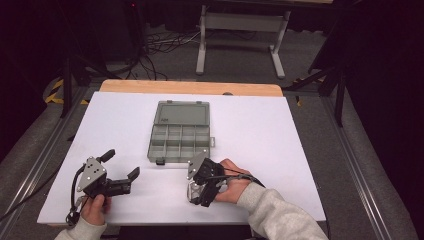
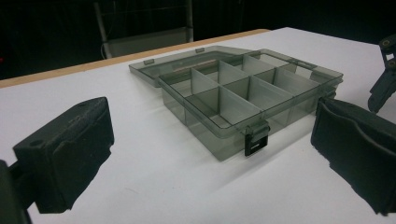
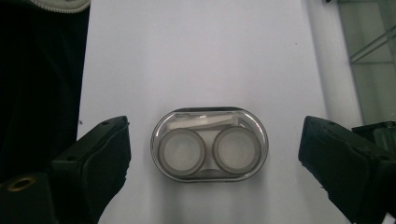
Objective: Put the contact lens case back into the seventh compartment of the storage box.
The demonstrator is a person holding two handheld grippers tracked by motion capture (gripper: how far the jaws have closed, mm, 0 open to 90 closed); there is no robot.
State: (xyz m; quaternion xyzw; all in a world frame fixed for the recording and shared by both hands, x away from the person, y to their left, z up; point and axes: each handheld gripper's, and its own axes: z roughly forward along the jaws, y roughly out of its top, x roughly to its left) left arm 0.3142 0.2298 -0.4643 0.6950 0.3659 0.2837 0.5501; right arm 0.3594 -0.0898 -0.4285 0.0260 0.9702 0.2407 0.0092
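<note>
I see bare table (image 1: pixel 280 145) right of the open organizer box (image 1: pixel 178 131); the box blocks the middle

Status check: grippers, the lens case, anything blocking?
Right gripper open, jaws astride the lens case, no contact. Left gripper open, empty. Organizer box lid open. Nothing blocking.

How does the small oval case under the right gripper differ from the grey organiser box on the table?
The oval case is small, rounded and closed, with two round cups inside; the organiser box is larger, rectangular and open, its lid laid back, with straight dividers forming empty compartments. The oval case lies between the right gripper's open jaws; the organiser box lies apart from both grippers. Both are see-through plastic and rest on the white table.
</note>
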